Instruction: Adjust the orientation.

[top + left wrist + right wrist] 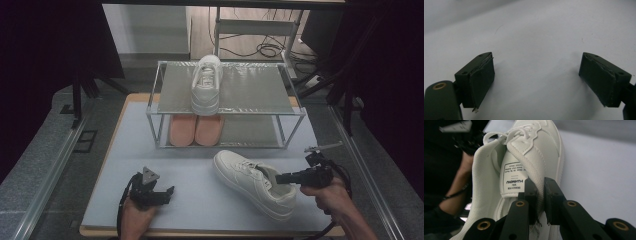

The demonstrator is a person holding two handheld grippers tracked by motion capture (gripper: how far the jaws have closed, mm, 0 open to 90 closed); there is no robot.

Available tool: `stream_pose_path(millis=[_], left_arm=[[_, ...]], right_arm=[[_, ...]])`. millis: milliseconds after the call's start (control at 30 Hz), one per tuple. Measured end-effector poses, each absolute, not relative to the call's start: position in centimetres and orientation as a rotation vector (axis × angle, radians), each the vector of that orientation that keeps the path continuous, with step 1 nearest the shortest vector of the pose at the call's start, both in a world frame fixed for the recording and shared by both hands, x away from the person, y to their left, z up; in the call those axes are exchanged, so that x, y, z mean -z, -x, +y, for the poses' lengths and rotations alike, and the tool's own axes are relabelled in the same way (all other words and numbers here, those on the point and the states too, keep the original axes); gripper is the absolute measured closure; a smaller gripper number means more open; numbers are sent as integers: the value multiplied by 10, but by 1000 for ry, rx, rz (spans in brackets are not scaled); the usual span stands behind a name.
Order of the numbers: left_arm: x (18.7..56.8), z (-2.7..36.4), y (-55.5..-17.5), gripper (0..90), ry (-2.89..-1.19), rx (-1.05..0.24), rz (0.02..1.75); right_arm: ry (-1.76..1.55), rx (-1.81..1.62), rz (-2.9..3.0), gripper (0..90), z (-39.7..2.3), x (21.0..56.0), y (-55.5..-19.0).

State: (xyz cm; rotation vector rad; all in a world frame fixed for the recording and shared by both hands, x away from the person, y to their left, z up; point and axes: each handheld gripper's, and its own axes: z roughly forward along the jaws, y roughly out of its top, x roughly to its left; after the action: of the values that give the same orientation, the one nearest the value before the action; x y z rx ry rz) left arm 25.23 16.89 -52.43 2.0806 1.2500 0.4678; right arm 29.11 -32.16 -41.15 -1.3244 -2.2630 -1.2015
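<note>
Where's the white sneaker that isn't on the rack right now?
In the high view the loose white sneaker sits front right on the table, just before the rack, with the right gripper clamped on its collar.

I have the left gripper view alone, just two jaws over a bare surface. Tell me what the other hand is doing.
Observer: The right gripper is shut on the collar of a white sneaker, one jaw inside the shoe, one outside.
Operator: Say where that shoe is.
Observer: On the grey table, near the front right, toe pointing toward the metal rack.
Operator: Report what the rack holds.
Observer: A matching white sneaker sits on the top shelf, and a pair of pink shoes on the lower one.
</note>
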Motion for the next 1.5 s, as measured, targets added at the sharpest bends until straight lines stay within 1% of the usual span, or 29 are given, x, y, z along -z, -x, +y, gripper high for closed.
stream_pose_path(millis=[1067, 1500], left_arm=[[524, 169, -253, 132, -2084, -468, 1248], [524, 169, -253, 132, -2084, -467, 1248]], right_arm=[[1362, 1483, -2026, 817, -338, 319, -301], [1496, 1566, -1978, 817, -343, 291, -327]])
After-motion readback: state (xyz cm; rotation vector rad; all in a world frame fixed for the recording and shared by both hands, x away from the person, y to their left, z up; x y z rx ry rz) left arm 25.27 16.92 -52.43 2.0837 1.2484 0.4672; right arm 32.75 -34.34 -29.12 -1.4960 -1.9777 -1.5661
